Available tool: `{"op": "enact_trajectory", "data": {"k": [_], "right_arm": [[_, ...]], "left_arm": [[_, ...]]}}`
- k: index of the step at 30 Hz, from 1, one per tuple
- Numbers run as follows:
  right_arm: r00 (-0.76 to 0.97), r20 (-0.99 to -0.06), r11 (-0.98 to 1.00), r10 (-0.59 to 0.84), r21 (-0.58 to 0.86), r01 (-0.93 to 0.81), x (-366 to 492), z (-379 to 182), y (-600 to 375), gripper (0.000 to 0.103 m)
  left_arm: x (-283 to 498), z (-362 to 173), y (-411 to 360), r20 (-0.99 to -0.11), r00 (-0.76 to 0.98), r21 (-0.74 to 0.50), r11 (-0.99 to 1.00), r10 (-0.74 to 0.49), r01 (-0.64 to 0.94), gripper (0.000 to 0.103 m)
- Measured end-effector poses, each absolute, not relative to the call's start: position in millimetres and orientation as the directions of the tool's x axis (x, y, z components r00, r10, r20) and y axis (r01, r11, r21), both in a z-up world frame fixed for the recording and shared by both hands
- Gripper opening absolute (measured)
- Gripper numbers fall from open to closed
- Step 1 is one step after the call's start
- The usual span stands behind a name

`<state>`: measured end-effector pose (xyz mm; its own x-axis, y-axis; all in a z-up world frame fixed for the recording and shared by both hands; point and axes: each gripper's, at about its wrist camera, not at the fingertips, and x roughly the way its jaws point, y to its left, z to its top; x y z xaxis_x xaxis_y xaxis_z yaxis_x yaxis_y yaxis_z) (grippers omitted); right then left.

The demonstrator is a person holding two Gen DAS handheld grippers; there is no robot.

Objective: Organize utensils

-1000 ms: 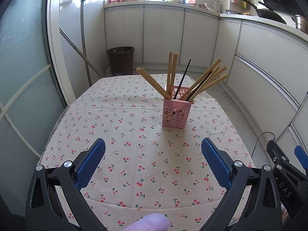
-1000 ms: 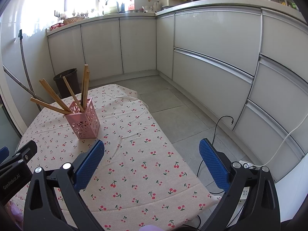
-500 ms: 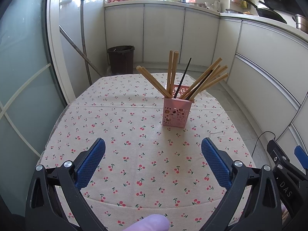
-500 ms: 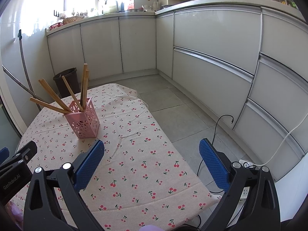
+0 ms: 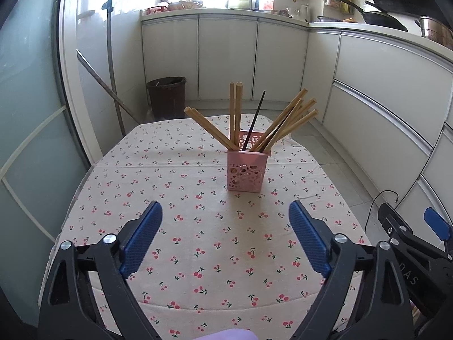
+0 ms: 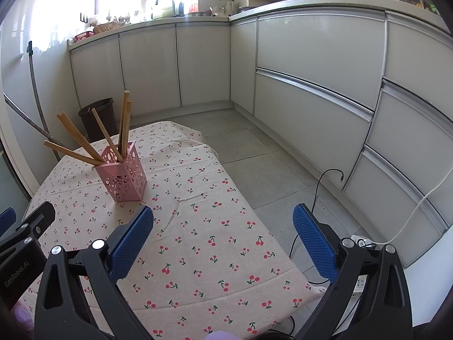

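Note:
A pink perforated utensil holder [image 5: 245,170] stands upright near the middle of the table with the cherry-print cloth [image 5: 198,243]. It also shows in the right wrist view [image 6: 123,175]. Several wooden chopsticks [image 5: 286,121] and one black chopstick [image 5: 254,119] stand fanned out in it. My left gripper [image 5: 225,215] is open and empty, held over the cloth short of the holder. My right gripper [image 6: 223,221] is open and empty, over the table's right edge, with the holder to its far left.
White kitchen cabinets [image 6: 311,65] run along the back and right. A dark waste bin [image 5: 167,96] and a leaning pole [image 5: 111,65] stand beyond the table's far left corner. Cables [image 6: 325,181] lie on the tiled floor to the right. A glass door [image 5: 28,113] is on the left.
Both grippers have stayed open and empty and have hardly moved. The holder and chopsticks have not moved.

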<state>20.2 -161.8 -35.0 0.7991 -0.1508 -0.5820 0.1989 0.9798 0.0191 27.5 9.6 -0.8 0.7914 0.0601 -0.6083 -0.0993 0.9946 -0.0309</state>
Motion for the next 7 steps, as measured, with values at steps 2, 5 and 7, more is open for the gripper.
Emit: {"op": "enact_trajectory", "data": {"k": [2,5,7], "right_arm": [[0.799,-0.582,0.980,-0.151,0.019,0.199,20.2,-35.2,-161.8,0.096],[0.798,-0.583,0.980,-0.151,0.018,0.198,20.3,-35.2,-161.7,0.096],[0.797,-0.585,0.980,-0.150,0.020,0.199,20.6,-35.2,-162.5,0.096]], "left_arm": [[27.5,-0.1,9.8,-0.610,0.789,-0.023,0.993,0.077,-0.115,0.096],[28.0,-0.1,10.3,-0.612,0.786,-0.019,0.992,0.089,-0.127,0.096],[28.7,-0.8,9.9,-0.617,0.783,-0.020,0.993,0.081,-0.118,0.096]]}}
